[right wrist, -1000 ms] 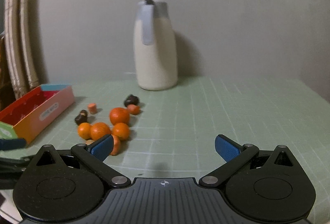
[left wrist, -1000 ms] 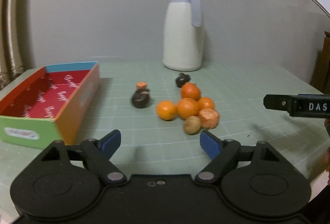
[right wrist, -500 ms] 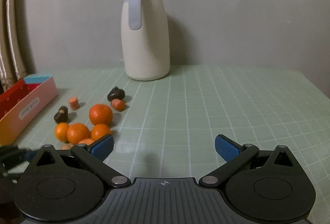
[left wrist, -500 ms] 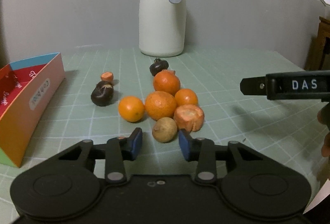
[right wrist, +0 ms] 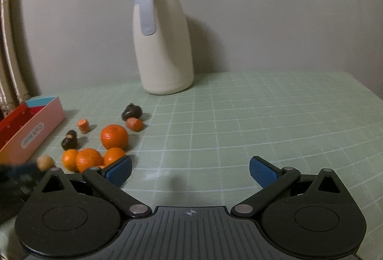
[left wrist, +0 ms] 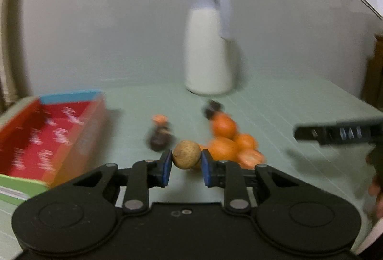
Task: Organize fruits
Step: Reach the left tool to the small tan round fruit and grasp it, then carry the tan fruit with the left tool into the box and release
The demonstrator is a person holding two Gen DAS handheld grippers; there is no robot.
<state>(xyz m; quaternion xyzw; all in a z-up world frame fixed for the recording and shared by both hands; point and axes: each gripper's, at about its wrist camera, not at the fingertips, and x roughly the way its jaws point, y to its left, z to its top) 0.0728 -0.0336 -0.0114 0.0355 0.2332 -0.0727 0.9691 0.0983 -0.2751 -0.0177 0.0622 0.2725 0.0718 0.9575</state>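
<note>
My left gripper [left wrist: 186, 165] is shut on a small round brown fruit [left wrist: 186, 157] and holds it above the green mat; the fruit also shows in the right wrist view [right wrist: 45, 162]. Behind it lies a cluster of oranges [left wrist: 223, 144], also in the right wrist view [right wrist: 89, 159], with one larger orange [right wrist: 114, 136]. Dark brown fruits [right wrist: 69, 140] [right wrist: 131, 111] and small orange pieces [right wrist: 83, 126] [right wrist: 134, 124] lie around. A colourful open box [left wrist: 45, 138] with a red inside stands at the left. My right gripper [right wrist: 190, 170] is open and empty over the bare mat.
A tall cream jug [right wrist: 162, 44] with a grey lid stands at the back against the wall. The right gripper's finger [left wrist: 335, 134] reaches in at the right of the left wrist view. The box's pink side [right wrist: 33, 133] shows at the right wrist view's left.
My left gripper closed on the brown fruit and lifted it off the mat, pulling back from the orange cluster. The right gripper stayed open and shifted slightly.
</note>
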